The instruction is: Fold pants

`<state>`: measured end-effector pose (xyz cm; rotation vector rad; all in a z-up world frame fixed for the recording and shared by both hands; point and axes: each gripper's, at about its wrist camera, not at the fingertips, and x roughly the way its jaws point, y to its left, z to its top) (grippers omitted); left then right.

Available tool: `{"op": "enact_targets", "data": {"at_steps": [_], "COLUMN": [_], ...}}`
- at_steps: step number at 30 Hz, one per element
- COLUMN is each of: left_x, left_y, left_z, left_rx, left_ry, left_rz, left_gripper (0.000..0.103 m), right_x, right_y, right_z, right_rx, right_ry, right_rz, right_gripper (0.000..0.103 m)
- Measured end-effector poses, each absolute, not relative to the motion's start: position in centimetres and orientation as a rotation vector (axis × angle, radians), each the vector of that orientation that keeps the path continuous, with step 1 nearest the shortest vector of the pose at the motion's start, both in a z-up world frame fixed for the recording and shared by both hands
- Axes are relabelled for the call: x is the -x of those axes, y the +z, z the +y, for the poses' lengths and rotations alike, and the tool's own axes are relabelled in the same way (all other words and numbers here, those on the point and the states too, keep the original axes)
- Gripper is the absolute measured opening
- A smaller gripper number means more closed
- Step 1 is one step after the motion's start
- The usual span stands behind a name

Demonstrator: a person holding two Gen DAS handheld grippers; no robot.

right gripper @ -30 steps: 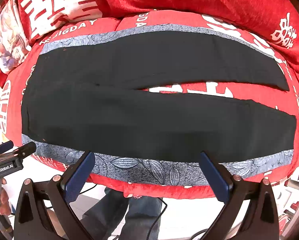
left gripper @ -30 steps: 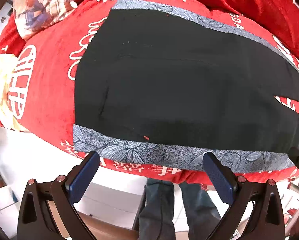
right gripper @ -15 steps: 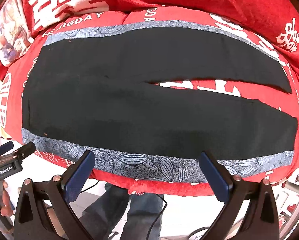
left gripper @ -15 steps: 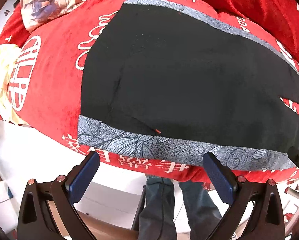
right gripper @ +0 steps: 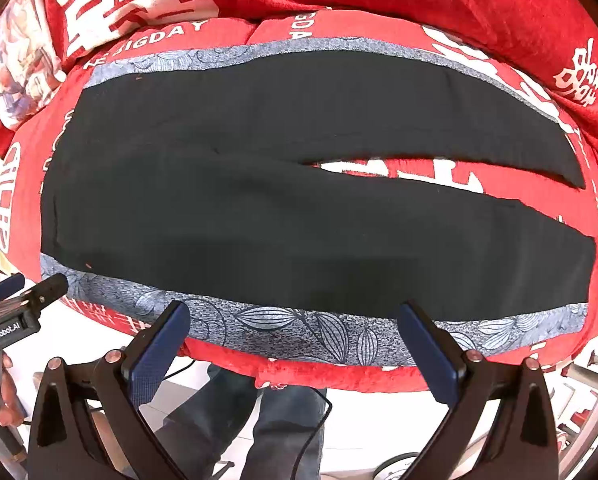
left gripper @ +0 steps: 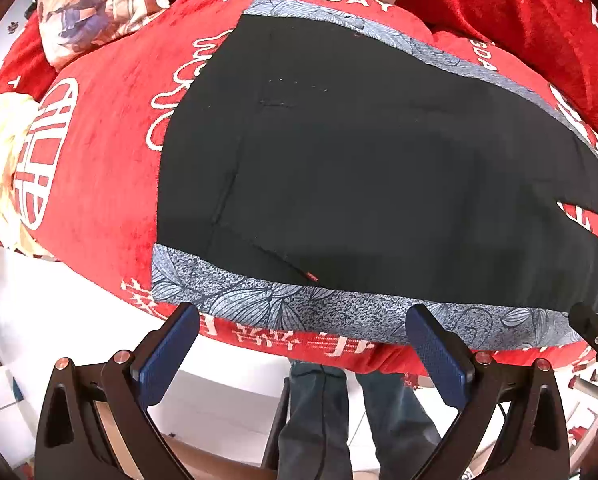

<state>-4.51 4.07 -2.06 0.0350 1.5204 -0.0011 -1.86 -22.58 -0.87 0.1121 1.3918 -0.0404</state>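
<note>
Black pants (right gripper: 283, 208) lie spread flat on a grey leaf-print cloth (right gripper: 299, 328) over a red bed cover, waistband to the left, both legs running right with a gap between them. In the left wrist view the waist end of the pants (left gripper: 339, 168) fills the middle. My left gripper (left gripper: 303, 344) is open and empty, just short of the cloth's near edge below the waist. My right gripper (right gripper: 295, 340) is open and empty, at the near edge below the near leg.
The red bed cover (left gripper: 107, 152) with white lettering drops off at its near edge. A patterned pillow (left gripper: 95, 12) lies at the far left. Rumpled red bedding (right gripper: 419, 4) is piled behind. The person's jeans-clad legs (right gripper: 267, 432) stand below.
Both grippers have moved in closer to the bed's near edge; the pants look larger in both views. Both stay open. The pants have not moved.
</note>
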Motion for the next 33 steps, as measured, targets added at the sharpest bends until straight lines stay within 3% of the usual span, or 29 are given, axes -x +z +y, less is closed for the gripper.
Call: {"op": "enact_targets", "data": {"at_steps": [9,20,24,33], "left_x": [4.7,4.9,5.8,7.3], "left_y": [-2.2,-3.4,-4.8,-9.4], "left_z": [4.4,8.0,10.1,15.1], "left_rx": [-0.038,0.126,0.248,0.531], "left_ry": [-0.018,-0.098,-0.156,-0.114], "left_rz": [1.509,1.479,1.474,1.483], "left_gripper": [0.103,0.103,0.103,0.103], "right_x": [2.4,4.6,5.8,7.2], "right_y": [-1.5,-5.5,-9.1,-16.1], "right_z": [-23.1,-25.7,-24.3,-21.6], "right_rx": [-0.194,-0.855,-0.955,-1.133], "right_ry": [-0.031,0.239,0.332,0.414], "right_rz": [1.385,1.318,1.38,1.396], "right_gripper": [0.103,0.102,0.069,0.068]}}
